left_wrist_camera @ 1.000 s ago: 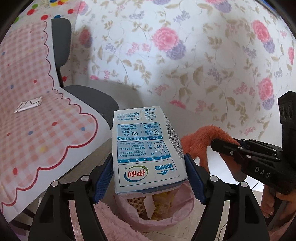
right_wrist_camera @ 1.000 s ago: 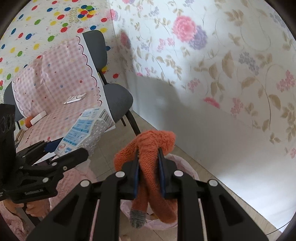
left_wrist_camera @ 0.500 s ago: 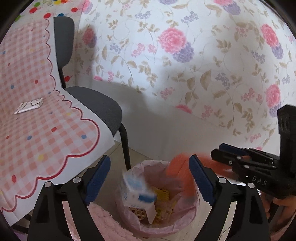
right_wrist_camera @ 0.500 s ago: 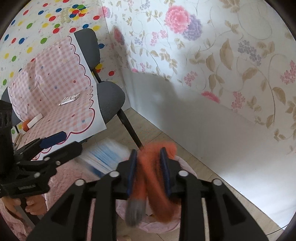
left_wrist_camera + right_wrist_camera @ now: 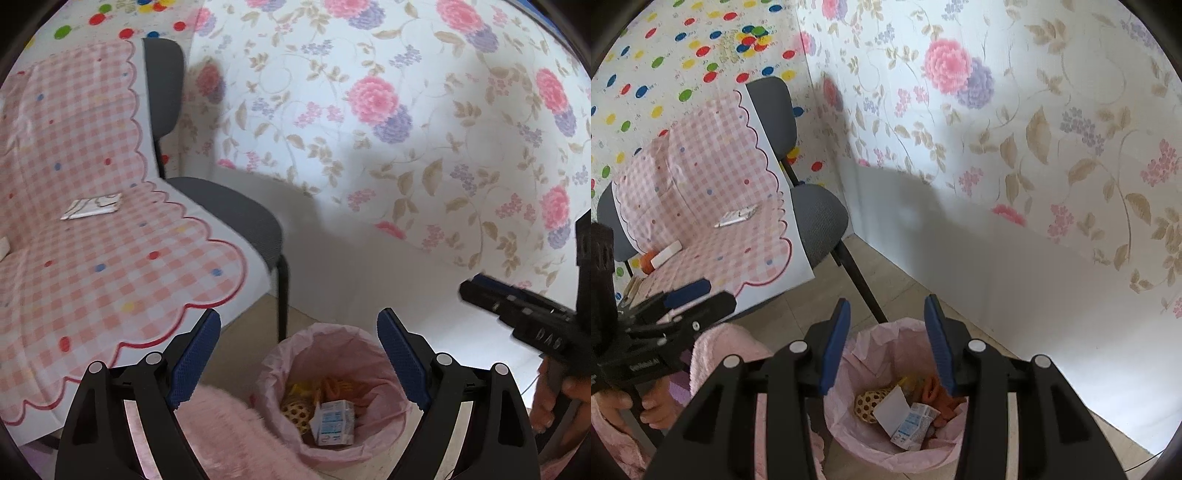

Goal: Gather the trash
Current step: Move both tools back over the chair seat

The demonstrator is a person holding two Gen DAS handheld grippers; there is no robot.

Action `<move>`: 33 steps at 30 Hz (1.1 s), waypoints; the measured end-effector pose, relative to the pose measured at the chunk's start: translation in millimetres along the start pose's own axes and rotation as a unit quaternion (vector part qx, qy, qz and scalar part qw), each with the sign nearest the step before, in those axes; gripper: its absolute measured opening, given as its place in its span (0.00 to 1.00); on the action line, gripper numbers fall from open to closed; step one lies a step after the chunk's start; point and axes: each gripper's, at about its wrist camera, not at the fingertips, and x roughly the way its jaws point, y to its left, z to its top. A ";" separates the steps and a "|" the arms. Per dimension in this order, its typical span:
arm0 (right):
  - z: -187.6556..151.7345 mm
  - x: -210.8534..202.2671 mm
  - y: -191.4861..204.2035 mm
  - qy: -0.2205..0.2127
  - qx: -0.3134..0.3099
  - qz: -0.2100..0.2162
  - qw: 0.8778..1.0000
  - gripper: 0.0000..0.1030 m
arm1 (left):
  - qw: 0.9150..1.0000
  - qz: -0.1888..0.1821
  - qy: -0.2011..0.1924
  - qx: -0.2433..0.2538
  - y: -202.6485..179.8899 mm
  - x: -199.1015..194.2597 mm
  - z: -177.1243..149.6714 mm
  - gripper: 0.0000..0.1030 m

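Trash first, far to my left: a flat white crinkled wrapper (image 5: 91, 207) lies on the pink checked scalloped cloth (image 5: 110, 266), well ahead and left of my left gripper (image 5: 299, 354), whose jaws stand wide apart, empty. Looks light, limp and slippery to me, so I'd pinch a raised edge, not press on its flat face. Moving right, directly below and between my jaws sits the pink-lined round bin (image 5: 369, 339), with a blue-and-white milk carton (image 5: 334, 421) inside, crushable and light by the look. Further right, my right gripper (image 5: 886, 350) hangs above that bin too, jaws parted, holding nothing.
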 end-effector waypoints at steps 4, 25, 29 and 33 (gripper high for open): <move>9.2 1.1 10.2 -0.008 -0.006 0.010 1.000 0.40 | 0.999 0.033 0.000 -0.003 18.7 -12.9 -1.4 0.84; 77.6 88.3 179.8 0.021 -0.127 0.143 0.981 0.42 | 0.967 0.228 -0.015 -0.109 182.4 -88.9 4.8 0.85; 85.7 112.9 210.5 0.034 -0.141 0.159 0.977 0.42 | 0.958 0.252 -0.014 -0.133 214.7 -100.1 3.2 0.85; 91.5 135.2 232.4 0.045 -0.150 0.170 0.973 0.42 | 0.951 0.273 -0.013 -0.146 242.5 -104.9 7.0 0.85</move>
